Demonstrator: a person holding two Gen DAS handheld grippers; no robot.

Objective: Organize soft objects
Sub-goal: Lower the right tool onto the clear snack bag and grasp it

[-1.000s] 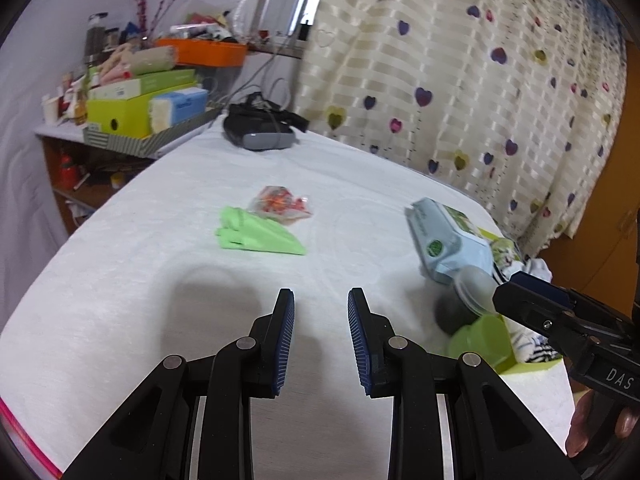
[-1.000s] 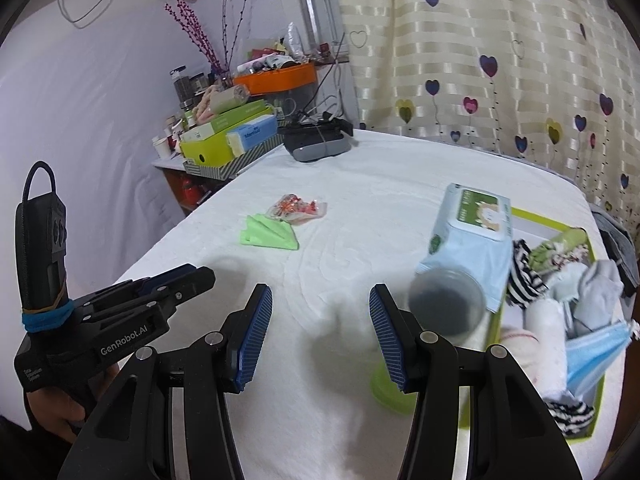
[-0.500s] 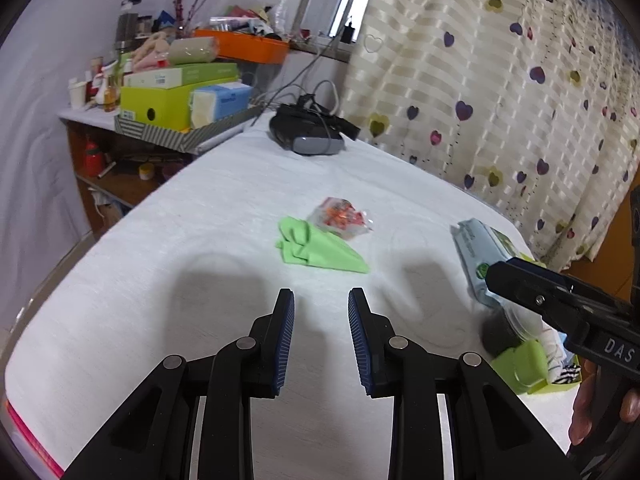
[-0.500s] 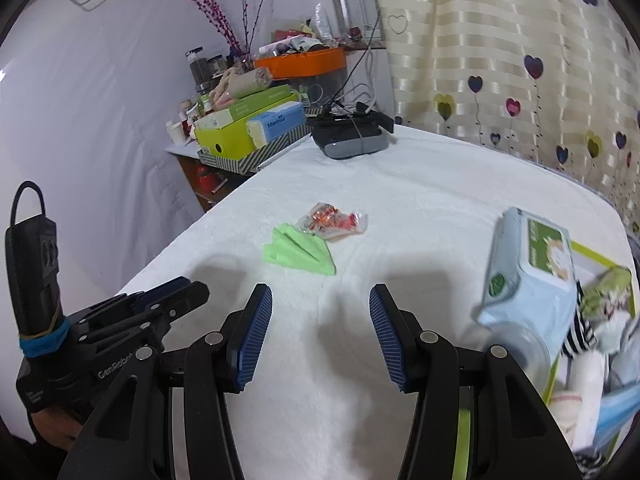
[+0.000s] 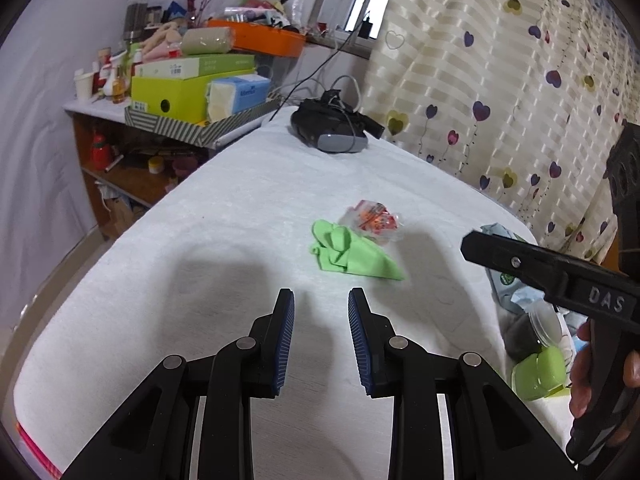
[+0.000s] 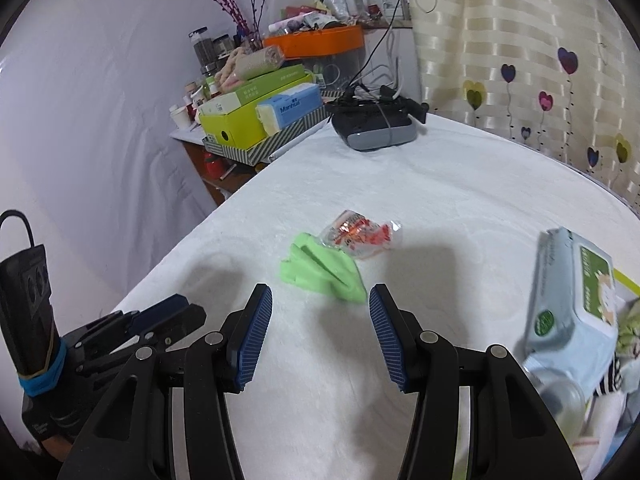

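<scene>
A folded green cloth (image 5: 352,254) lies mid-table on the white cover, also in the right wrist view (image 6: 324,272). A clear packet with red-orange contents (image 5: 372,220) touches its far side, also in the right wrist view (image 6: 360,232). My left gripper (image 5: 321,312) is open and empty, a short way in front of the cloth. My right gripper (image 6: 320,308) is open and empty, its jaws wide, just in front of the cloth. A green bin (image 5: 540,372) of soft items sits at the right, with a wet-wipes pack (image 6: 572,292) leaning on it.
A black-and-grey headset (image 5: 330,132) with cables lies at the table's far end. A cluttered shelf with a yellow-green box (image 5: 176,92) and tissue pack stands beyond the left edge. A heart-patterned curtain (image 5: 500,60) hangs behind. A jar (image 5: 532,328) lies by the bin.
Both grippers have swung left and forward, away from the bin and toward the green cloth and packet, which now sit closer and more central. Both stayed open.
</scene>
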